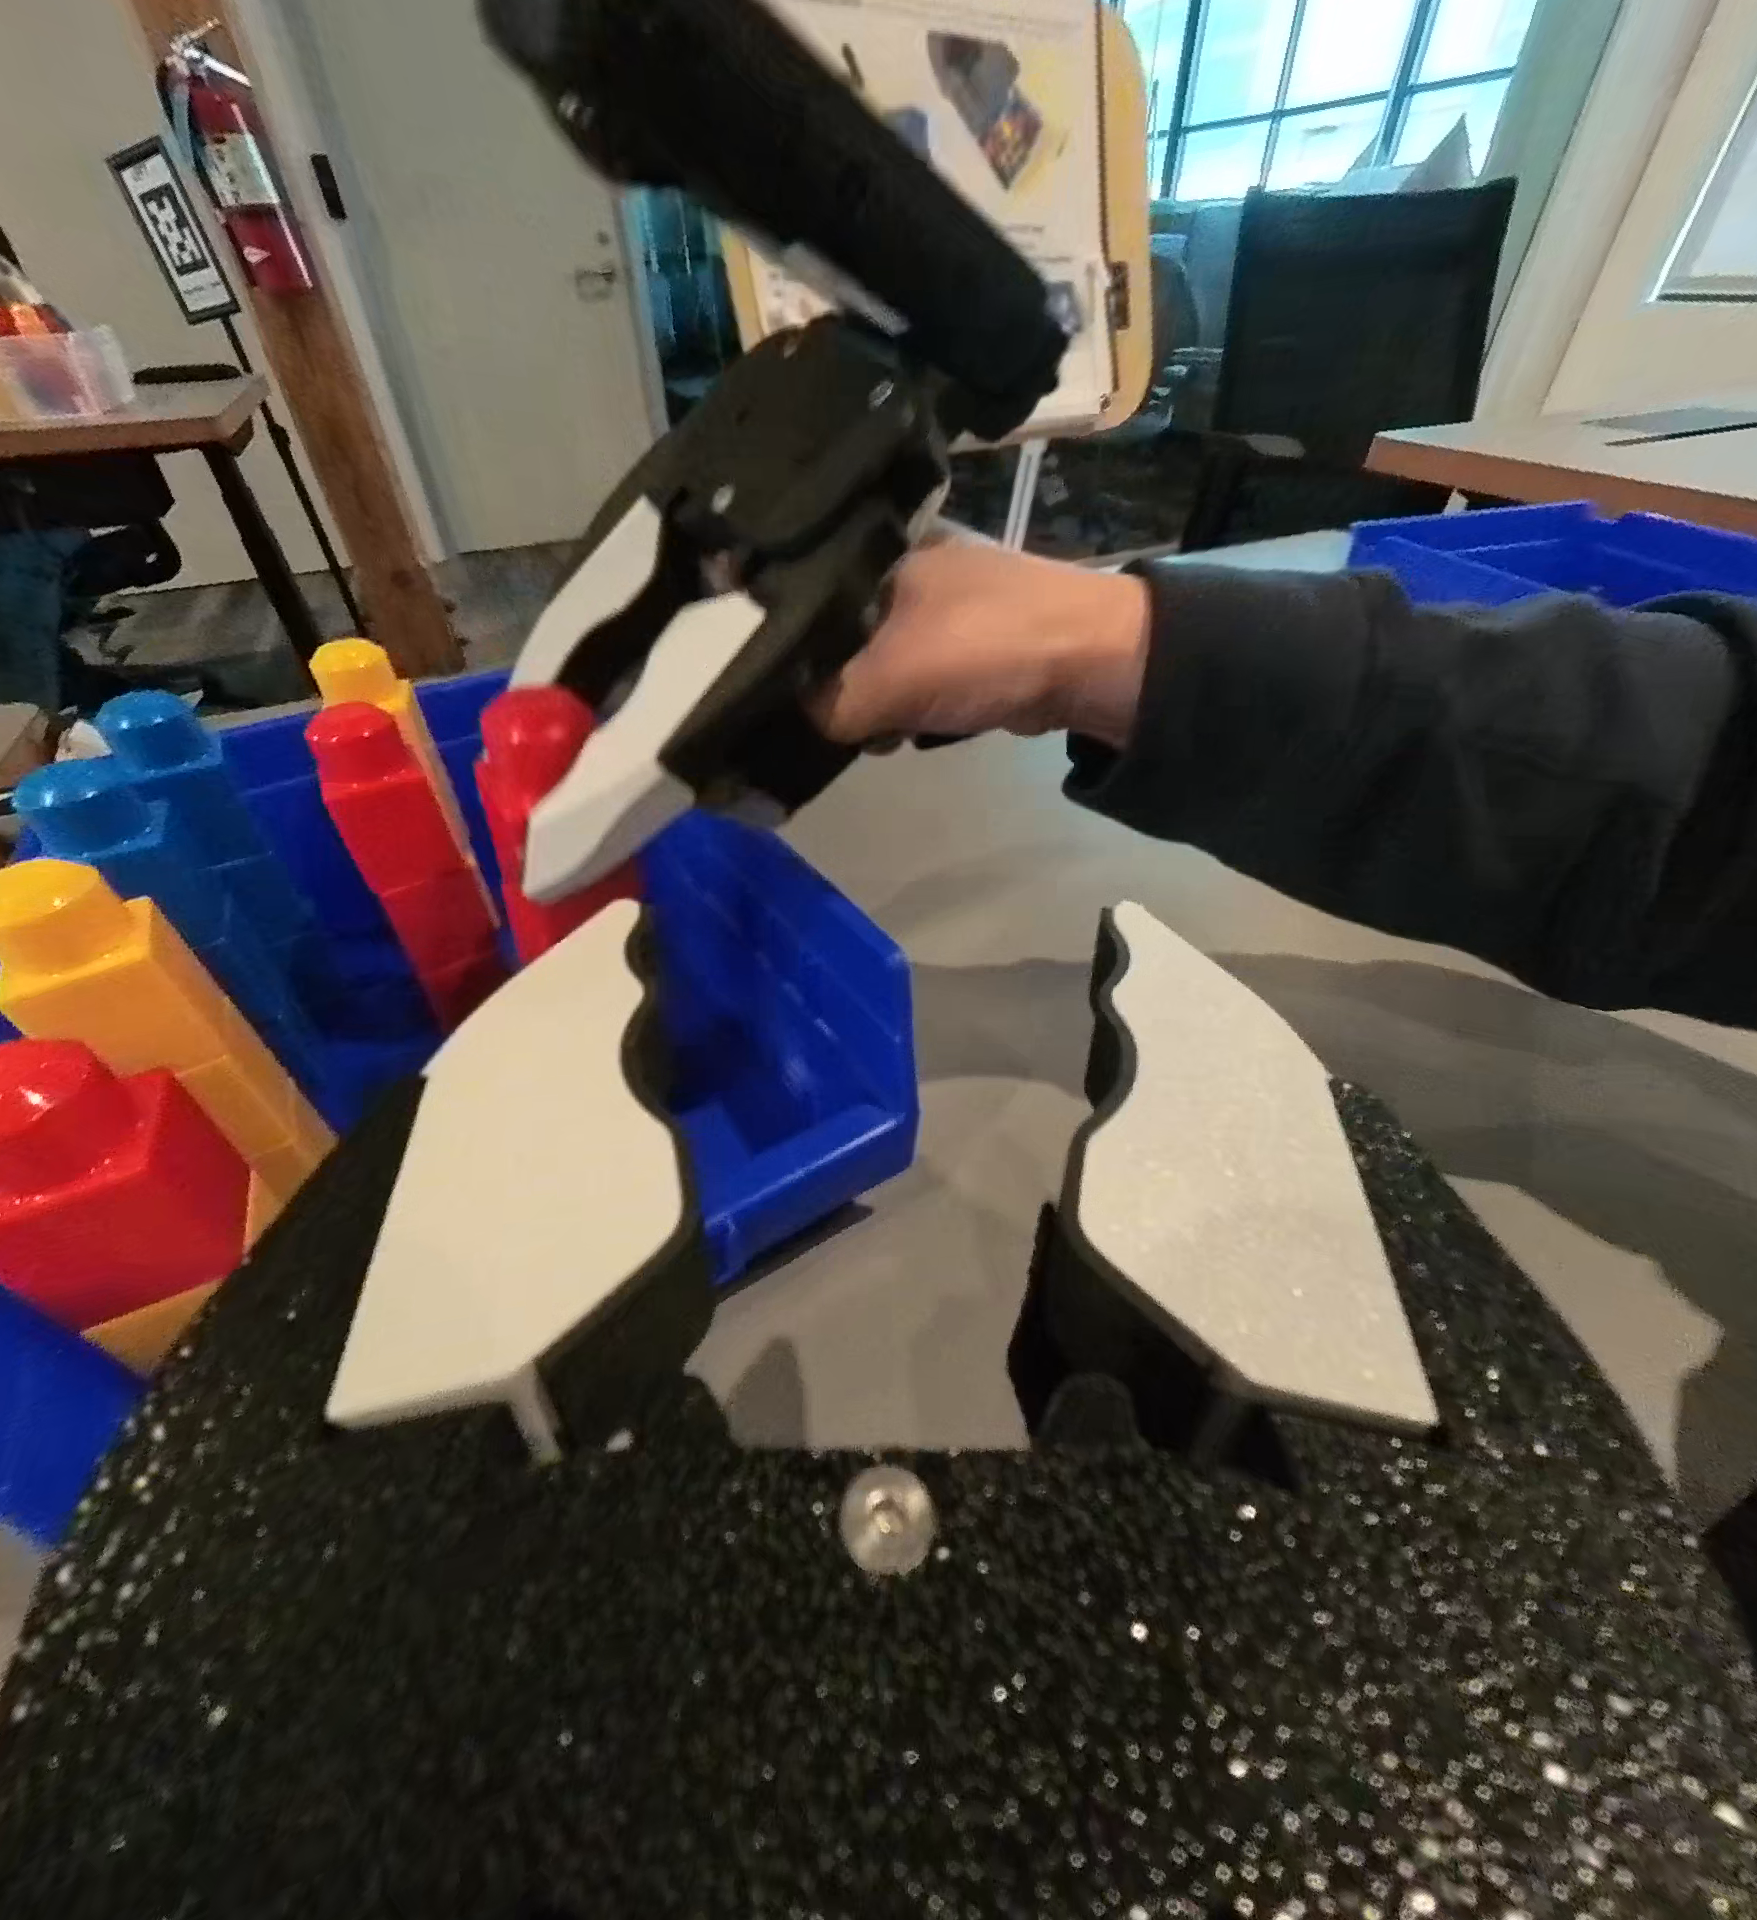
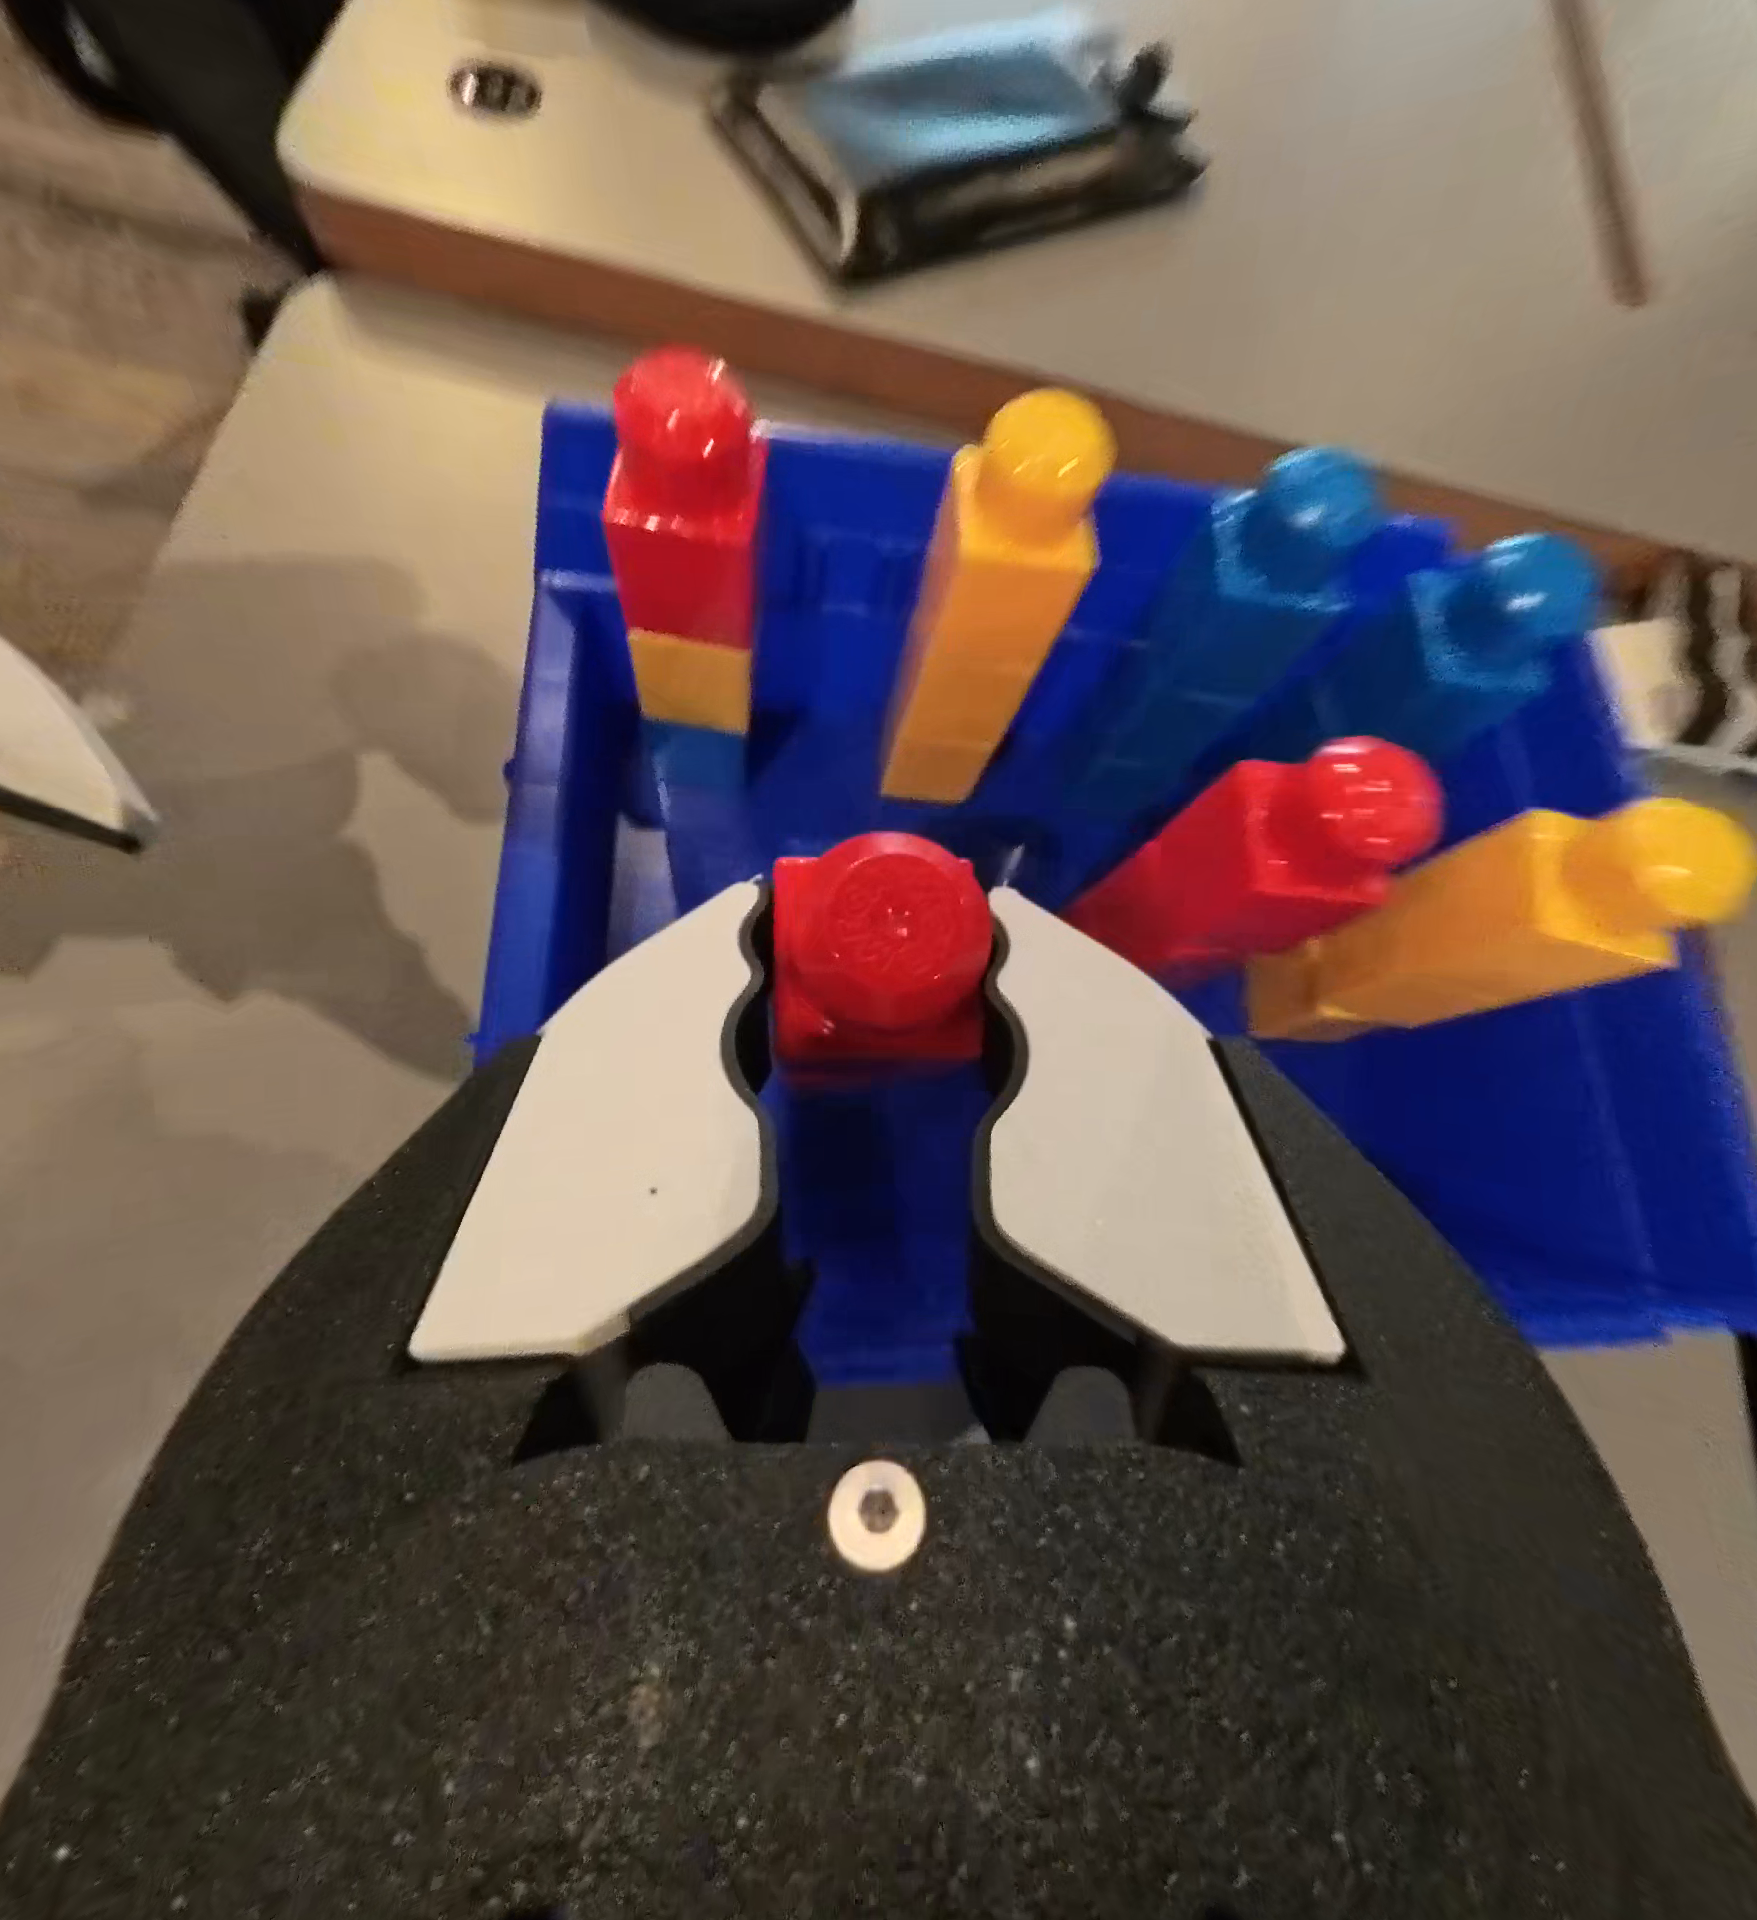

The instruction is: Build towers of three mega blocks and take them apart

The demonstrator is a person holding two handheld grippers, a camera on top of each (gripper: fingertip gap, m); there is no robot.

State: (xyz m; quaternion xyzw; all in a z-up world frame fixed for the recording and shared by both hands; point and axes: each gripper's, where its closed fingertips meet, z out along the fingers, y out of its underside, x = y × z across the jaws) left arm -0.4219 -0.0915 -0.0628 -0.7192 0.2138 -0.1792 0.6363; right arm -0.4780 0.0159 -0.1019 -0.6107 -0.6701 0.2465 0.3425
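Right tool [image 2: 879,940] clamped on red block [image 2: 879,961] over blue bin [image 2: 1632,1195]; left tool [image 1: 869,1023] apart, empty, nearby.

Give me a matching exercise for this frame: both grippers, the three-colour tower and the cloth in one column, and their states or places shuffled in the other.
Things:
1. left gripper
2. right gripper
3. red-yellow-blue tower
4. blue cloth

States or places:
A. lying on the neighbouring table
B. closed around the top of a red block
C. open, nothing between its fingers
D. standing in a corner of the blue bin

Pairs: 1-C, 2-B, 3-D, 4-A
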